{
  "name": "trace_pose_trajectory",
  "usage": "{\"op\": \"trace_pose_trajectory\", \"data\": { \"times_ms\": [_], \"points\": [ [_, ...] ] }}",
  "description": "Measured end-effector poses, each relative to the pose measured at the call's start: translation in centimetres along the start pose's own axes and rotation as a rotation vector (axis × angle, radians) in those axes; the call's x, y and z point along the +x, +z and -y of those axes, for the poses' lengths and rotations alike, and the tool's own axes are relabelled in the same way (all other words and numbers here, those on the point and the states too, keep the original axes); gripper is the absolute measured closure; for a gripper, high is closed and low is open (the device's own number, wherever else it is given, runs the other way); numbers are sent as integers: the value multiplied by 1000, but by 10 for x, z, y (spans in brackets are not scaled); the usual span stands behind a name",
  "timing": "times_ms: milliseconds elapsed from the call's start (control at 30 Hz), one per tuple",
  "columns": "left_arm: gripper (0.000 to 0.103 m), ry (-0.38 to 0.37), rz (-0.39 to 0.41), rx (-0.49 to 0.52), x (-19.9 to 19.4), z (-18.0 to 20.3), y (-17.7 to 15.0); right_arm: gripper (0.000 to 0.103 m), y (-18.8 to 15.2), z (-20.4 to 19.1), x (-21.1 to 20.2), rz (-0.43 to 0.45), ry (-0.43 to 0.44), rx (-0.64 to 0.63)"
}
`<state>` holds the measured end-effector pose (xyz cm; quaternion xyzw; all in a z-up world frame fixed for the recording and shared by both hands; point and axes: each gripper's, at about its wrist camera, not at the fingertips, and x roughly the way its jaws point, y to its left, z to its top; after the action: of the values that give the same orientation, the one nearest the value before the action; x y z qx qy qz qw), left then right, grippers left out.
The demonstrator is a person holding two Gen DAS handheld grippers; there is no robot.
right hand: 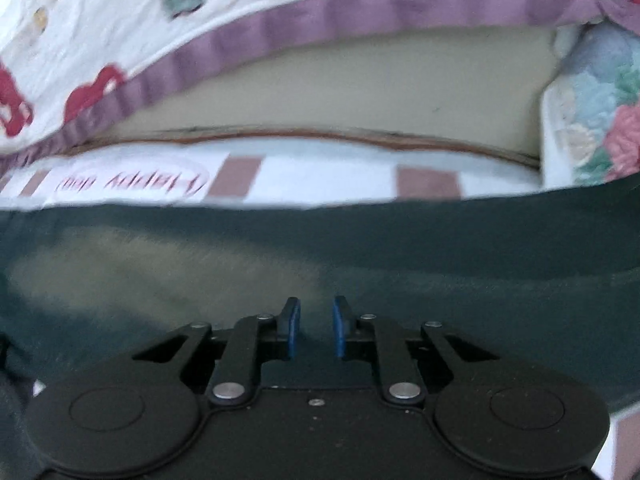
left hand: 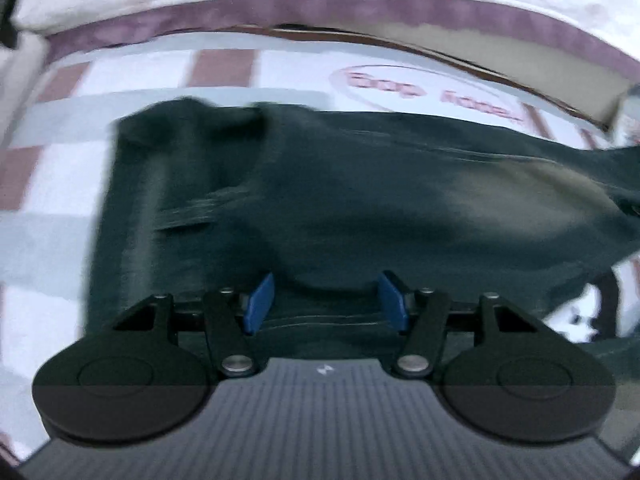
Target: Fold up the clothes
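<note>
1. Dark green cloth garment (left hand: 320, 200), mid-frame, with a faded tan patch.
2. White bedsheet with dusty-pink rectangles (right hand: 240, 174) behind it.
3. White quilt with red shapes and mauve border (right hand: 280, 20) at the top.
4. Floral pillow in pink, blue and green (right hand: 600, 120), right edge.

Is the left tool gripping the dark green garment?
Cannot tell. In the left wrist view the left tool stands open over the dark green garment; blur hides any contact.

We see soft, even indoor light with no glare or hard shadows. Motion blur smears the dark garment (left hand: 320, 200) and the printed bedsheet (right hand: 320, 168), and fisheye distortion bows straight edges near both frames' borders.
</note>
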<state>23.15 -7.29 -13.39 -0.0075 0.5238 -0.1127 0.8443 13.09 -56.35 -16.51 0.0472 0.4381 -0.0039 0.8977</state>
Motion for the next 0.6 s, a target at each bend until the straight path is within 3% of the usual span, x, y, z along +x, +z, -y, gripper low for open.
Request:
{"op": "trace_pose_trajectory", "data": {
  "times_ms": [67, 167, 333, 600],
  "points": [
    [46, 70, 38, 1, -13, -11, 2, 83, -13, -19, -2, 6, 9, 3],
    [46, 97, 80, -65, -36, -42, 1, 80, -29, -53, -7, 0, 42, -51],
    [46, -4, 84, -235, -52, -90, -11, 80, -44, -115, -17, -8, 142, -201],
    [46, -31, 2, -182, -52, -72, -47, 76, -56, -165, -33, -23, 345, -188]
  ]
}}
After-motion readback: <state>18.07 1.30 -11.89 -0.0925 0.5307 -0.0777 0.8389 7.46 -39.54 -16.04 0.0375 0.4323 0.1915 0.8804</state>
